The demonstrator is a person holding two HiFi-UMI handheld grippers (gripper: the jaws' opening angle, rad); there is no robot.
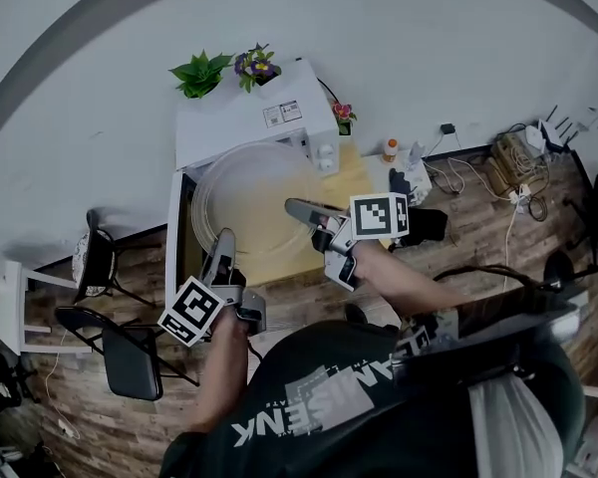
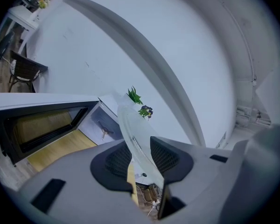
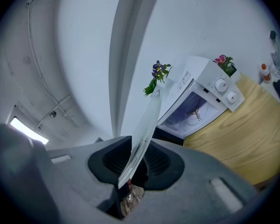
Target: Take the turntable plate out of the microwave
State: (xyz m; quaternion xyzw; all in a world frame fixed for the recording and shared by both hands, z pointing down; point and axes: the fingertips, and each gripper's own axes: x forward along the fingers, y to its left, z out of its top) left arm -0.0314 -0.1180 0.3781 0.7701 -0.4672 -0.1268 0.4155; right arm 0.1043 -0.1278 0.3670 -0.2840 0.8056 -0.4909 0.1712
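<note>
The clear glass turntable plate (image 1: 241, 195) hangs in the air in front of the white microwave (image 1: 241, 118), above the wooden table (image 1: 279, 257). My left gripper (image 1: 223, 247) is shut on its near-left rim and my right gripper (image 1: 299, 209) on its near-right rim. In the left gripper view the plate (image 2: 133, 136) runs edge-on between the pads of that gripper (image 2: 141, 158). The right gripper view also shows the plate (image 3: 144, 132) edge-on, pinched in the right gripper (image 3: 136, 161). The microwave's cavity (image 3: 196, 112) stands open with only the rotor hub inside.
The microwave door (image 1: 173, 237) swings open to the left. Potted plants (image 1: 201, 72) stand on the microwave's top. Small bottles (image 1: 390, 149) sit at the table's right end, and cables (image 1: 498, 172) lie on the floor beyond. Dark chairs (image 1: 120, 352) stand at the left.
</note>
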